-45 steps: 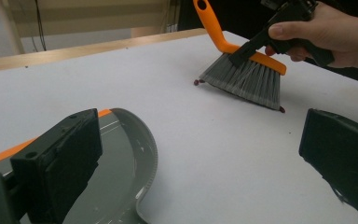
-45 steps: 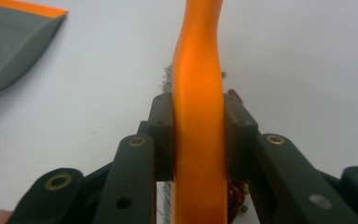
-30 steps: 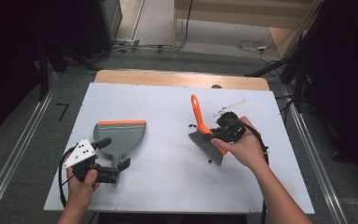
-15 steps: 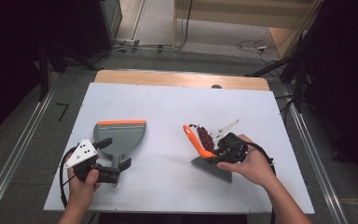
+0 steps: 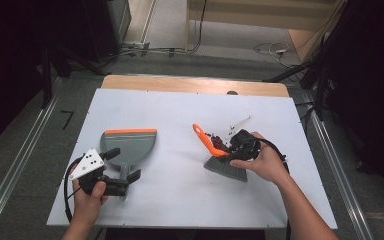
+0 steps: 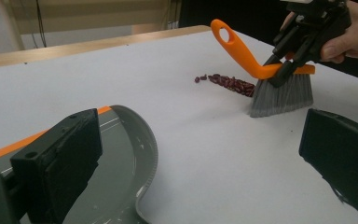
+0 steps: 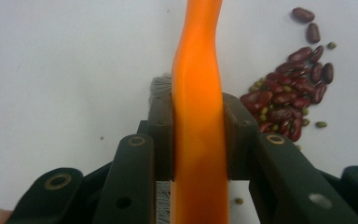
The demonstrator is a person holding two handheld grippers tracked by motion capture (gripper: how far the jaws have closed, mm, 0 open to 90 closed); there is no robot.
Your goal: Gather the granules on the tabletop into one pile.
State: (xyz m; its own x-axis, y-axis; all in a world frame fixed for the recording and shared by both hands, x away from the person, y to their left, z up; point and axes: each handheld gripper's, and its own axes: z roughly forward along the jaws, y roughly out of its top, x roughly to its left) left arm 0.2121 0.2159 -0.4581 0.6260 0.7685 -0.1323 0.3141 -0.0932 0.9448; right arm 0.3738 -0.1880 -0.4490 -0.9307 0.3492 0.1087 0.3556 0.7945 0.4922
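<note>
Brush (image 5: 223, 161) bristles now rest on the white table (image 5: 175, 115), where a second ago the brush was raised with its orange handle standing steeply; the right gripper (image 5: 240, 145) has lowered it and tipped the handle over. That puts the bristles just beside the pile of red beans (image 5: 219, 142), so sweeping looks ready to begin. The right gripper's jaws are clamped on the orange handle, one pad on each side of it in the right gripper view. In the high view the brush sits right of table centre, its long axis slanting, handle tip towards 10 o'clock. The grey dustpan (image 5: 130, 145) lies well apart at 9 o'clock, orange lip towards 12. The left gripper (image 5: 122, 172) grips the dustpan's handle.
</note>
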